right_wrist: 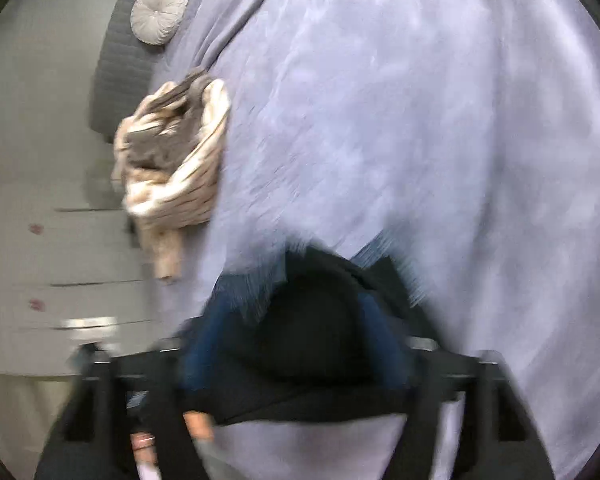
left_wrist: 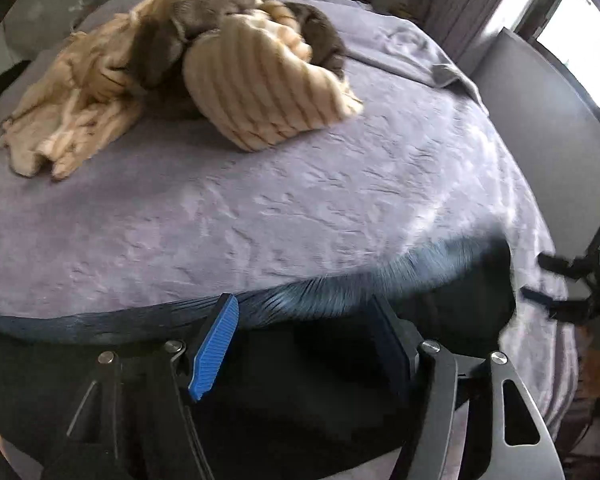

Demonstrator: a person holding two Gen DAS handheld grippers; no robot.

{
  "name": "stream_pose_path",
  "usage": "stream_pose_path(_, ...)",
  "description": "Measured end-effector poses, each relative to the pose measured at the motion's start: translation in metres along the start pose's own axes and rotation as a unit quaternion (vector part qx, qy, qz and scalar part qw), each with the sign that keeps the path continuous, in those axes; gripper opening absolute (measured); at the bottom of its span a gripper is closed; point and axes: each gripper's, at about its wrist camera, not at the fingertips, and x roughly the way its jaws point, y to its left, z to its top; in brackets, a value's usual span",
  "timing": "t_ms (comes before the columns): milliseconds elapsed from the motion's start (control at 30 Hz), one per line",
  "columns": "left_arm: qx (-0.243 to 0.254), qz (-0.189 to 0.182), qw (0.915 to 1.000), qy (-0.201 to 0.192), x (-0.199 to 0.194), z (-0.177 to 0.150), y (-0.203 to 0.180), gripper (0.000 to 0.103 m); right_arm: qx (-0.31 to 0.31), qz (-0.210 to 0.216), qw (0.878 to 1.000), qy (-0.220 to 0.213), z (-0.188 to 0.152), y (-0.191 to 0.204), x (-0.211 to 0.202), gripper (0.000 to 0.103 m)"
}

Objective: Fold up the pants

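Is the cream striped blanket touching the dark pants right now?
Apart. The left wrist view shows a wide band of bare lilac bedspread between the blanket and the pants.

The wide lavender-grey bedspread [left_wrist: 300, 184] has a faint mottled, crinkled texture. On it lies a cream plush blanket with tan ribbed stripes [left_wrist: 260, 88], its reverse grey-brown. The dark navy-to-black pants [left_wrist: 320, 360] show a bluish streaked edge. The left gripper [left_wrist: 304, 344] has black metal arms with bright blue ribbed pads [left_wrist: 214, 346]. A pale grey round tufted cushion [right_wrist: 160, 13] rests against a grey quilted headboard [right_wrist: 116, 64].
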Motion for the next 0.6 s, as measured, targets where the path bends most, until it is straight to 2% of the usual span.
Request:
stream_pose_path(33,0.002,0.012,0.9999,0.005,-0.001,-0.004,0.004,0.068,-0.018,-0.012,1.0,-0.012,0.001,0.003,-0.006,0.077)
stream_pose_path(100,0.001,0.022,0.9995,0.021,-0.003,-0.016,0.013,0.068,-0.033,0.003,0.999,-0.022,-0.006,0.004,-0.018,0.077)
stream_pose_path(200,-0.009,0.024,0.9985,0.047,-0.007,-0.045,0.025,0.068,-0.015,0.03,0.999,0.004,-0.028,-0.011,-0.019,0.076)
stream_pose_path(300,-0.065,0.003,0.9937,0.092,-0.002,-0.085,0.041,0.068,0.007,0.06,0.997,0.056,-0.061,-0.02,0.01,0.074)
stream_pose_path(367,-0.127,-0.023,0.9846,0.117,0.003,-0.111,0.055,0.068,0.015,0.067,0.994,0.082,-0.083,-0.023,0.038,0.074)
stream_pose_path(467,-0.194,-0.063,0.9695,0.136,0.011,-0.138,0.072,0.068,0.041,0.089,0.99,0.097,-0.099,-0.024,0.074,0.072)
stream_pose_path(600,-0.249,-0.118,0.9512,0.14,0.022,-0.157,0.084,0.068,0.044,0.116,0.988,0.096,-0.105,-0.012,0.106,0.072)
